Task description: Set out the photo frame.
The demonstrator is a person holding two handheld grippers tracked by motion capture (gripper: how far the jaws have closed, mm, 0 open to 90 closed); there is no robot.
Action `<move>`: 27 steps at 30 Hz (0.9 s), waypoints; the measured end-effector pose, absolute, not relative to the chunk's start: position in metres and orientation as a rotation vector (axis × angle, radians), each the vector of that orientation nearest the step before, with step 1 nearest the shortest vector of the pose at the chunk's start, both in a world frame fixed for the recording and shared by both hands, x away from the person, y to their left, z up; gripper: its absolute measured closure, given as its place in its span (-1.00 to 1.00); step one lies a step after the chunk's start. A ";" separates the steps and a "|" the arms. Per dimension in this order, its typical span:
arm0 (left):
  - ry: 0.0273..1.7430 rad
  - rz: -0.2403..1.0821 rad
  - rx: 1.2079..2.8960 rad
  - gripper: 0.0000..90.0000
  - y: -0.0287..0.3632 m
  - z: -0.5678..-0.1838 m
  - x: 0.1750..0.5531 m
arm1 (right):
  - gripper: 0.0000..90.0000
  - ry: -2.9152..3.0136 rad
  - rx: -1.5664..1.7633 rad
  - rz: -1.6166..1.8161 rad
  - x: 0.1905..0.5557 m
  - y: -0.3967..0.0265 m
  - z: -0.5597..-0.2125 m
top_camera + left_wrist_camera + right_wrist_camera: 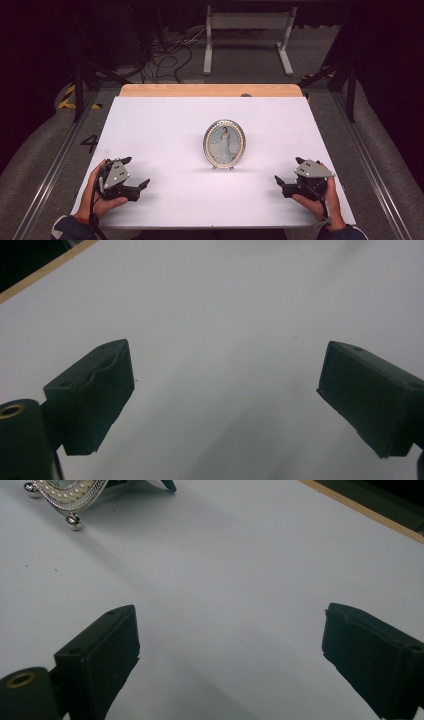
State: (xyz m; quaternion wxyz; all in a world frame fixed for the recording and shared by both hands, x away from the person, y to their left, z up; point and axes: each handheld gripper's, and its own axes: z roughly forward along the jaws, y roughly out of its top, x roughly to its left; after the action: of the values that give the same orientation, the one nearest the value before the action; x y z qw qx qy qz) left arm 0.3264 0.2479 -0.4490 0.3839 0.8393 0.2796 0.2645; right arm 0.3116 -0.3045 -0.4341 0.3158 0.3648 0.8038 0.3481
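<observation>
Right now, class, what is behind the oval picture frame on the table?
Behind the oval picture frame lies bare white table. The right gripper view shows a dark prop leg at its back; the rest of the back is hidden.

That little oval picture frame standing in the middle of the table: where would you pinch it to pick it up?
Probably by the top of the oval picture frame, coming down from above with one jaw in front and one behind. It stands upright on small ball feet with a prop behind, so the thin upper rim is free. The right gripper and left gripper both rest open, apart from it.
</observation>
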 end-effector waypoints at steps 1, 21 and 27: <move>0.720 0.676 2.141 -0.82 0.250 -0.449 0.326 | -0.81 2.114 0.965 0.915 0.311 -0.306 -0.435; 0.856 0.661 2.049 -0.82 0.281 -0.455 0.318 | -0.81 2.028 1.049 0.931 0.295 -0.333 -0.447; 0.861 0.683 2.064 -0.82 0.278 -0.455 0.320 | -0.81 2.036 1.048 0.924 0.295 -0.333 -0.450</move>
State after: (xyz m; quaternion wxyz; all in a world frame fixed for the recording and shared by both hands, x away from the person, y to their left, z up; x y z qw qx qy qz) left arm 0.3202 0.2779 -0.4554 0.3909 0.8125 0.3387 0.2689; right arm 0.2953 -0.3330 -0.4501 0.3297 0.4008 0.7783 0.3533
